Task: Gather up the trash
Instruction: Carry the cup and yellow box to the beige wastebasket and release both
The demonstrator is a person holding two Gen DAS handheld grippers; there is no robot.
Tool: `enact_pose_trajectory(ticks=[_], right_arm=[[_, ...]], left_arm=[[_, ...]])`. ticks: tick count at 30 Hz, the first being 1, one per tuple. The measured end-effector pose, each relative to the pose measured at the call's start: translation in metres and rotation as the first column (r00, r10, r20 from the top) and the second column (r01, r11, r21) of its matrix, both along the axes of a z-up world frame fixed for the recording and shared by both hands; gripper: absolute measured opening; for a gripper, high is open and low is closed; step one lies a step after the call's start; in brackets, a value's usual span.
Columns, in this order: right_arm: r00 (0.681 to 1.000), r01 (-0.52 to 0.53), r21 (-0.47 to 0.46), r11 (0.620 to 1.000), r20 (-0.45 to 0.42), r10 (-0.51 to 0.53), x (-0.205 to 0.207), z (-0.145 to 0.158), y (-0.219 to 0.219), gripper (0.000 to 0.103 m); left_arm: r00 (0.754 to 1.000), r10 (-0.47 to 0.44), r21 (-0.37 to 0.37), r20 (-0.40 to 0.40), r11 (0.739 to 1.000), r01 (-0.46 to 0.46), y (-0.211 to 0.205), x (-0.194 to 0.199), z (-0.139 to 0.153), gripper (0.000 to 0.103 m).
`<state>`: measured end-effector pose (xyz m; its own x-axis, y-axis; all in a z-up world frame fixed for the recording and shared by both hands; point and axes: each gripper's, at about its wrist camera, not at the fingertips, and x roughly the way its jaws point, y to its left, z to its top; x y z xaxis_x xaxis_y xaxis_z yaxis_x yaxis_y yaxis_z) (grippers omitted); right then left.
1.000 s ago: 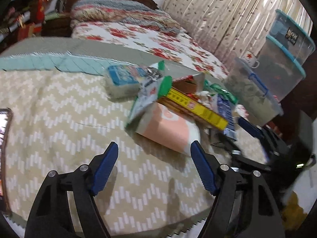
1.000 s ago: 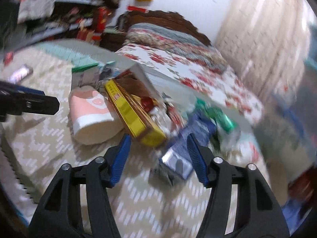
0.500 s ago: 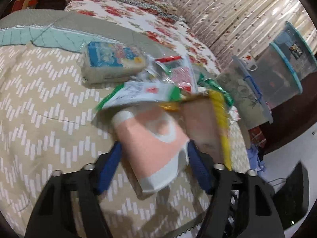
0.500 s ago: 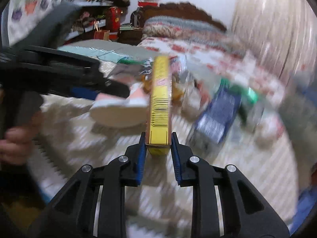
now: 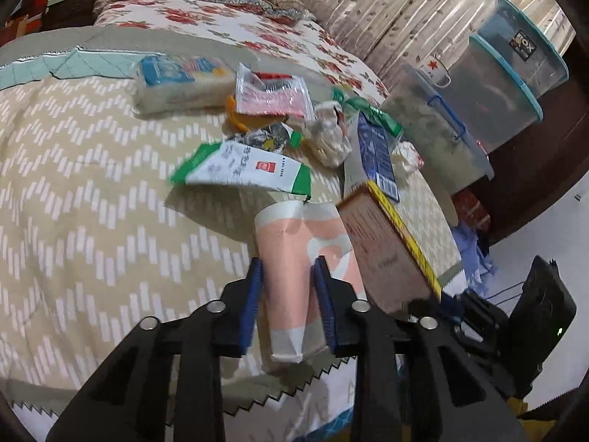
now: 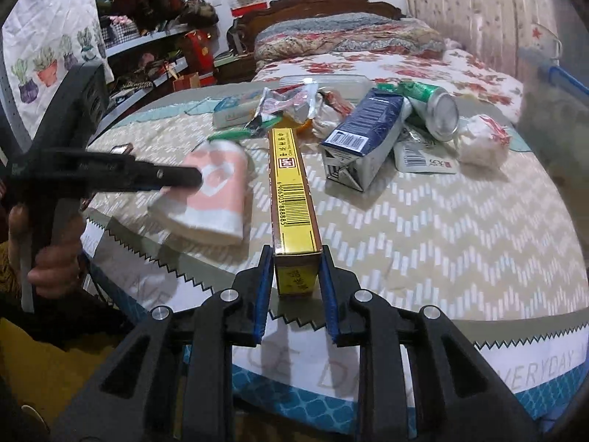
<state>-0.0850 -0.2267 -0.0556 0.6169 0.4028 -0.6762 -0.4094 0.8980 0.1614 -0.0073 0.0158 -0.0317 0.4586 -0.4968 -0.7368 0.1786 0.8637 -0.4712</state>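
Beside the yellow carton, the left tool has just been closing on a pink paper cup (squashed flat); the right tool clamps the carton's end, both ready for lifting away.

A: What changed for the left gripper?
B: Its jaws, wide and empty before, have just closed, squashing the pink-and-white paper cup flat

A: The right gripper?
B: It shifted from the dark blue carton and shut on the long yellow cardboard box, now pointing straight away
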Motion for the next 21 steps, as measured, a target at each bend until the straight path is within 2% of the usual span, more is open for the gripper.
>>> enact_pose_trajectory(ticks=[2,3,4,5,6,7,8,10,14,17,21], right_arm=[[1.0,0.011,-0.009,1.0,0.002,-0.011,0.006,0.0,0.001,0.032],[1.0,0.013,-0.015,1.0,0.0,-0.013,0.009,-0.001,0.003,0.041],[1.0,0.013,-0.014,1.0,-0.007,-0.014,0.014,-0.003,0.005,0.059],[1.0,0.015,-0.006,1.0,-0.011,-0.015,0.019,-0.003,0.005,0.066],[1.0,0.018,0.015,1.0,-0.009,-0.018,0.022,-0.004,0.005,0.065],[1.0,0.016,0.03,0.999,-0.015,-0.015,0.025,-0.005,0.005,0.045],[0.999,-0.017,0.059,0.998,-0.047,0.02,0.028,-0.008,0.006,0.027],[0.996,-0.055,0.093,0.994,-0.071,0.062,0.029,-0.008,0.005,0.026],[0.995,-0.088,0.109,0.99,-0.029,0.092,0.012,0.001,-0.013,0.026],[0.999,-0.039,0.151,0.988,-0.021,0.043,0.003,0.003,-0.037,0.026],[0.997,0.07,0.206,0.976,0.002,-0.072,-0.007,0.001,-0.074,0.026]], left_arm=[[1.0,0.015,-0.008,-0.025,1.0,-0.016,-0.001,0.003,-0.003,0.039],[0.999,0.018,-0.016,-0.032,1.0,-0.019,-0.001,0.005,-0.004,0.042],[0.999,0.021,-0.016,-0.034,1.0,-0.021,-0.001,0.008,-0.007,0.048],[0.999,0.023,-0.011,-0.038,1.0,-0.024,-0.003,0.011,-0.009,0.052],[0.999,0.028,-0.015,-0.045,0.999,-0.028,-0.005,0.013,-0.011,0.052],[0.999,0.031,-0.018,-0.039,0.999,-0.032,-0.006,0.012,-0.011,0.046],[0.999,0.006,-0.026,-0.042,1.0,-0.007,-0.01,0.011,-0.01,0.031],[1.0,-0.017,0.001,-0.02,1.0,0.017,-0.018,0.005,-0.004,0.027],[0.994,-0.099,0.012,0.047,0.995,0.099,-0.033,-0.014,0.015,0.026],[0.984,-0.156,0.023,0.082,0.988,0.155,-0.054,-0.014,0.025,0.026],[0.967,-0.241,0.063,0.078,0.97,0.236,-0.105,0.004,0.032,0.026]])
